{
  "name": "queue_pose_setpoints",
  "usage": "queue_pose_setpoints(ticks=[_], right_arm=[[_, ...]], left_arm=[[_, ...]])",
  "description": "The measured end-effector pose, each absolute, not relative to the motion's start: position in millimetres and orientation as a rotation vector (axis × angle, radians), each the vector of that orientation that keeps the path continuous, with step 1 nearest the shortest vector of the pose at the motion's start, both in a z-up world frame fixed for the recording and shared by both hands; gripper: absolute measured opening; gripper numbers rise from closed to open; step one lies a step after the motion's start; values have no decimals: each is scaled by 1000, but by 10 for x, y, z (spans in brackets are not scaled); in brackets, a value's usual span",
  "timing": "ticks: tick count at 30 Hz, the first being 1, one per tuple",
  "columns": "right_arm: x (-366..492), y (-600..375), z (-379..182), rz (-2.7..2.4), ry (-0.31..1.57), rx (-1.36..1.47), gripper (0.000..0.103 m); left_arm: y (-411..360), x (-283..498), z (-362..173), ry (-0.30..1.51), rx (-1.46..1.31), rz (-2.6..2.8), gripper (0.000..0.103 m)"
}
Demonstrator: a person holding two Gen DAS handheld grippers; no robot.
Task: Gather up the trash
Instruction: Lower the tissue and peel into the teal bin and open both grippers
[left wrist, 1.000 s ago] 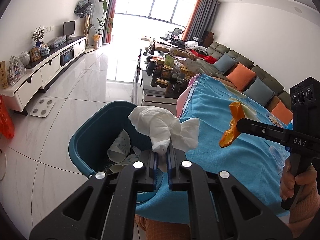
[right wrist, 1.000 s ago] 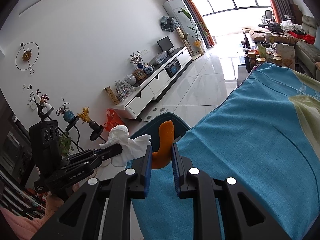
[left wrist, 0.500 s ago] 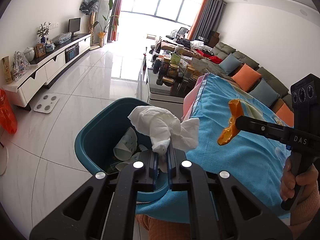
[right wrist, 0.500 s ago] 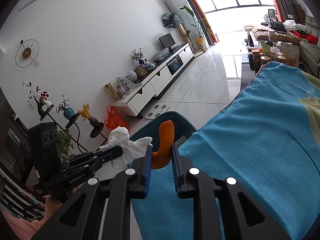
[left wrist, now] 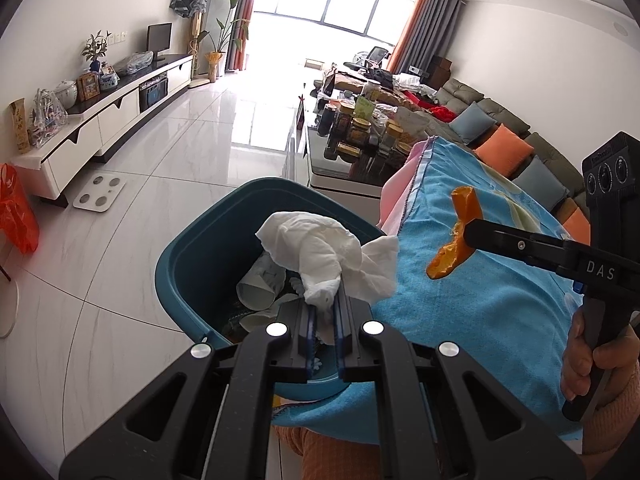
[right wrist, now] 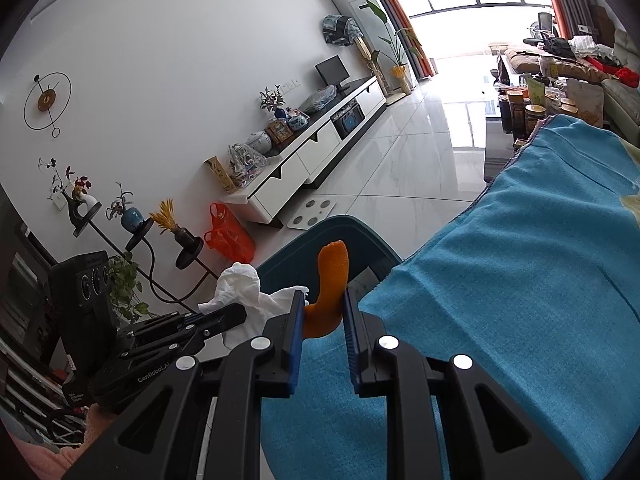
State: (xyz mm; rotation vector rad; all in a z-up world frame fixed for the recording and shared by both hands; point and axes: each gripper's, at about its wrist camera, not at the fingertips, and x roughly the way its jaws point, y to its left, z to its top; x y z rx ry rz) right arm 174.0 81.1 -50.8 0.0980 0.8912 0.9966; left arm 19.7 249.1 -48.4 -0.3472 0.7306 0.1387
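My left gripper (left wrist: 323, 300) is shut on a crumpled white tissue (left wrist: 320, 254), held over the open teal bin (left wrist: 188, 264) on the floor beside the table. Paper trash lies inside the bin. My right gripper (right wrist: 322, 308) is shut on a curled orange peel (right wrist: 330, 280), above the edge of the blue towel (right wrist: 520, 280) and close to the bin's rim (right wrist: 332, 226). In the left wrist view the right gripper (left wrist: 466, 236) carries the orange peel (left wrist: 456, 240) over the towel (left wrist: 480, 300). The left gripper (right wrist: 236, 314) with the tissue (right wrist: 244, 288) shows in the right wrist view.
A coffee table with jars (left wrist: 360, 128) stands beyond the bin. A white TV cabinet (left wrist: 100, 116) runs along the left wall, with a bathroom scale (left wrist: 99, 194) and an orange plastic bag (left wrist: 16, 212) on the floor. A sofa with cushions (left wrist: 504, 144) lies to the right.
Both grippers have moved toward the bin: the tissue now hangs over its opening, and the orange peel has shifted left toward the towel's edge and the bin's rim.
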Motion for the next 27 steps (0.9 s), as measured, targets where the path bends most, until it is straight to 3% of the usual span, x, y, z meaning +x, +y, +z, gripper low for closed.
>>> queue_pose_setpoints(ticks=[27], right_arm=[[1806, 1212, -660, 976, 946, 36, 18]], left_arm=[[2499, 465, -805, 779, -370, 167, 8]])
